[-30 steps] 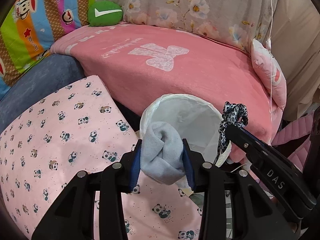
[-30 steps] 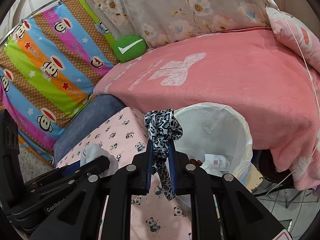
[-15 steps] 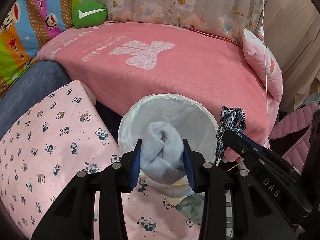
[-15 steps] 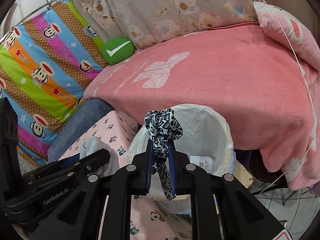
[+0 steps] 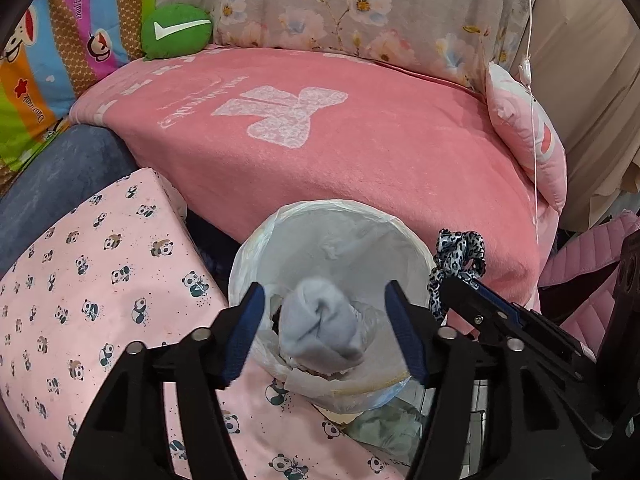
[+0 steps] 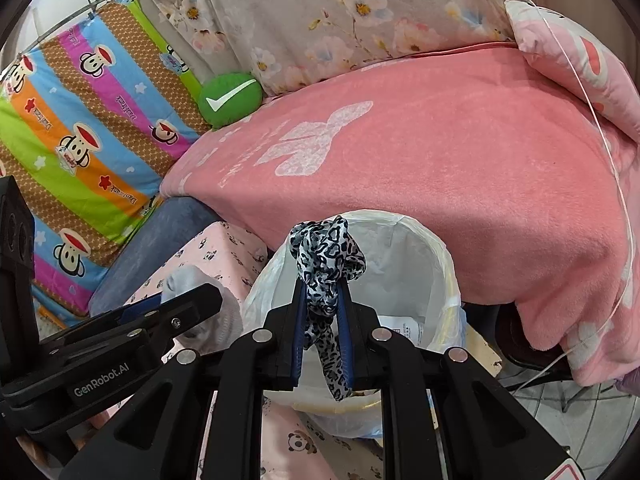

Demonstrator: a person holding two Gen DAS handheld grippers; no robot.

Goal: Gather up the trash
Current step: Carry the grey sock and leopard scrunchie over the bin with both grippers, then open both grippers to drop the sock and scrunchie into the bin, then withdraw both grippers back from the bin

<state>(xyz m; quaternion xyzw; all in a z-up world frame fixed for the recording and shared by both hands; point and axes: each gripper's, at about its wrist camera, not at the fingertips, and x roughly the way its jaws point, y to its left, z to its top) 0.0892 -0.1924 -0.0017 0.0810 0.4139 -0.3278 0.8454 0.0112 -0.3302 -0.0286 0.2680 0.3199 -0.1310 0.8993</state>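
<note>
A white-lined trash bin (image 5: 340,216) stands between the pink bed and a panda-print cushion; it also shows in the right wrist view (image 6: 432,264). My left gripper (image 5: 326,328) is open right over the bin's near rim. A rolled grey sock (image 5: 320,324) sits free between its fingers, inside the bin's mouth. My right gripper (image 6: 322,320) is shut on a leopard-print scrunchie (image 6: 326,252) and holds it above the bin's left rim. The scrunchie also shows in the left wrist view (image 5: 458,252). Paper trash (image 6: 404,328) lies in the bin.
A pink blanket (image 5: 360,140) covers the bed behind the bin. A panda-print cushion (image 5: 88,280) lies to the left, next to a blue cushion (image 5: 52,176). A green pillow (image 5: 176,30) and a striped monkey-print cloth (image 6: 80,128) lie at the back left. Tiled floor (image 6: 580,420) shows at the right.
My left gripper has opened and let go of the grey sock, which now sits in the bin's mouth. Both grippers moved closer over the bin. The right stays shut on the scrunchie.
</note>
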